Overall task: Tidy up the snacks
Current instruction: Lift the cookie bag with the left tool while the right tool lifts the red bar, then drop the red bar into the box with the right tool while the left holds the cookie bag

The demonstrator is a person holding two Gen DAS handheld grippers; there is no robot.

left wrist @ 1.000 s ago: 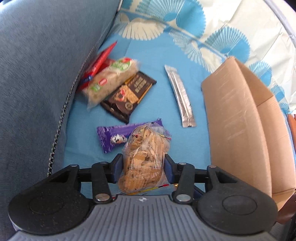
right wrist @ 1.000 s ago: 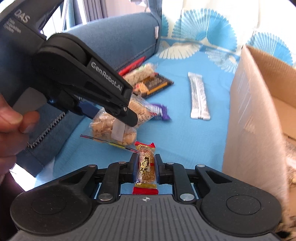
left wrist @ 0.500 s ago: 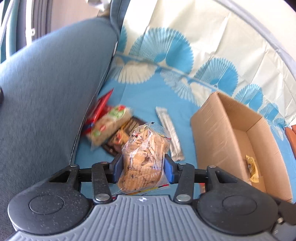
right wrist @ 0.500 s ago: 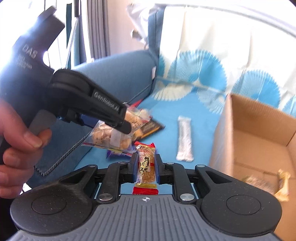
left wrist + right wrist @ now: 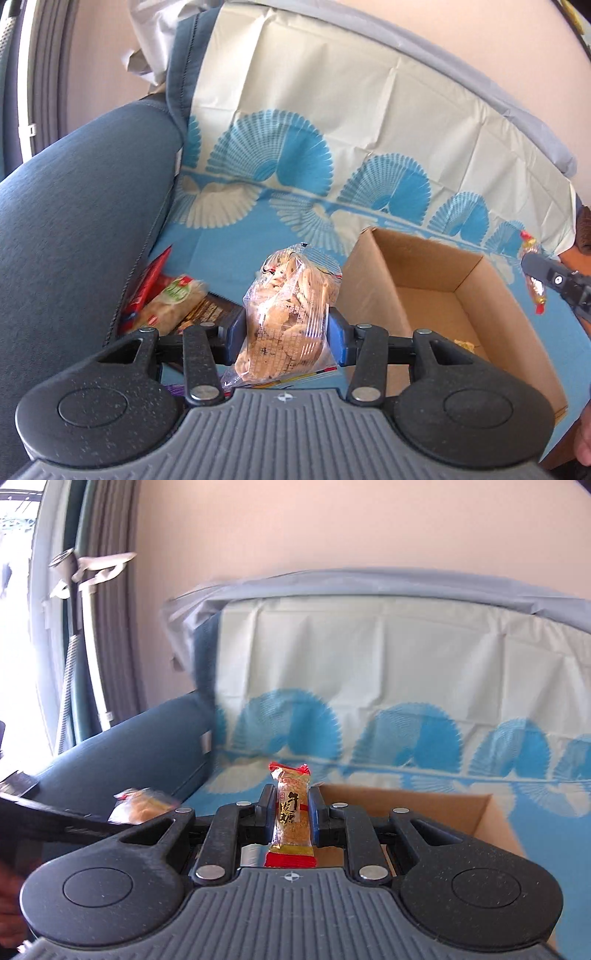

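Sofa armrest (image 5: 74, 229): walls in the left side; blue cloth (image 5: 229, 251) lies open between it and the box
Cardboard box (image 5: 373, 280): open-topped at right, one small wrapper, perhaps, on its floor
Left gripper (image 5: 284, 328): clenched on the cookie bag (image 5: 291, 314), now raised above the snack pile (image 5: 170, 302) it was near
Right gripper (image 5: 292, 814): clamped on the candy bar (image 5: 291, 812), now lifted over the box's near-left rim
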